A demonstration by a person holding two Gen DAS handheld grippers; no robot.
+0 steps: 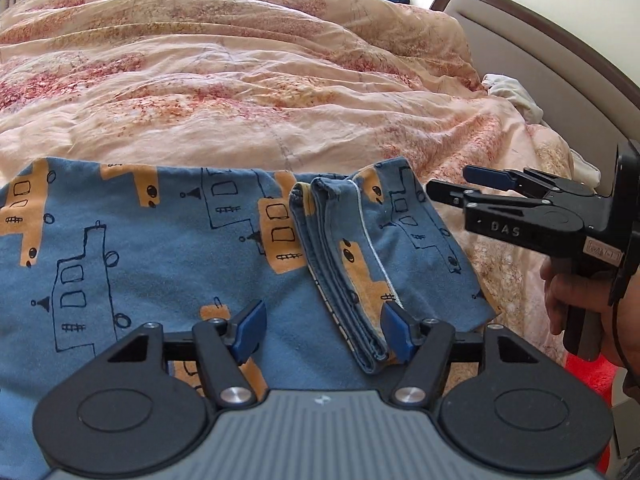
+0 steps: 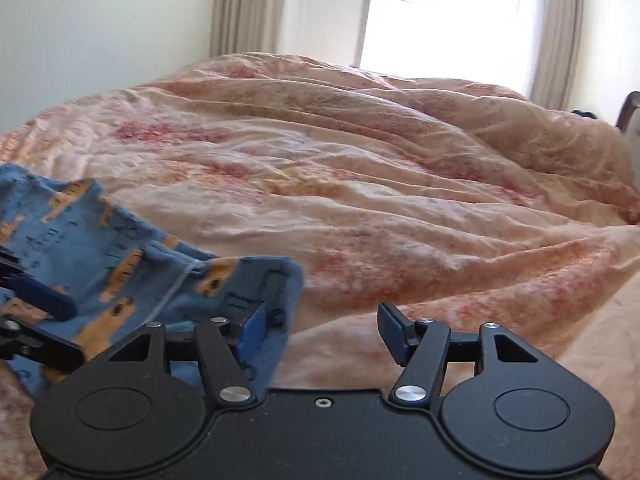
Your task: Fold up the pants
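- The left claw (image 1: 322, 332) hangs low over the pants (image 1: 132, 248), spread wide, its blue pads (image 1: 250, 330) clear of the cloth and gripping nothing.
- Between and just beyond its pads lies the folded-over end of the pants, where stacked hem edges (image 1: 320, 216) form a thick ridge running away from the camera.
- The pants are blue with orange shapes and dark line drawings; they lie flat on the bed, spreading to the left of the left wrist view.
- In the right wrist view, the right claw (image 2: 322, 334) is also spread and empty; its left pad (image 2: 252, 330) is over the corner of the pants (image 2: 120, 264), its right pad over the quilt (image 2: 360, 168).
- From the left wrist view, the right claw (image 1: 460, 186) sits just off the right edge of the pants, held by a hand (image 1: 572, 300); a red fabric patch (image 1: 592, 376) shows below that hand.
- The rumpled peach quilt (image 1: 240, 80) with red blotches covers the bed beyond the pants.
- A padded headboard (image 1: 540, 52) with a dark frame stands at the far right, with a pale crumpled cloth (image 1: 512, 94) beside it.
- Farthest back, curtains (image 2: 244, 4) flank a bright window (image 2: 448, 12).
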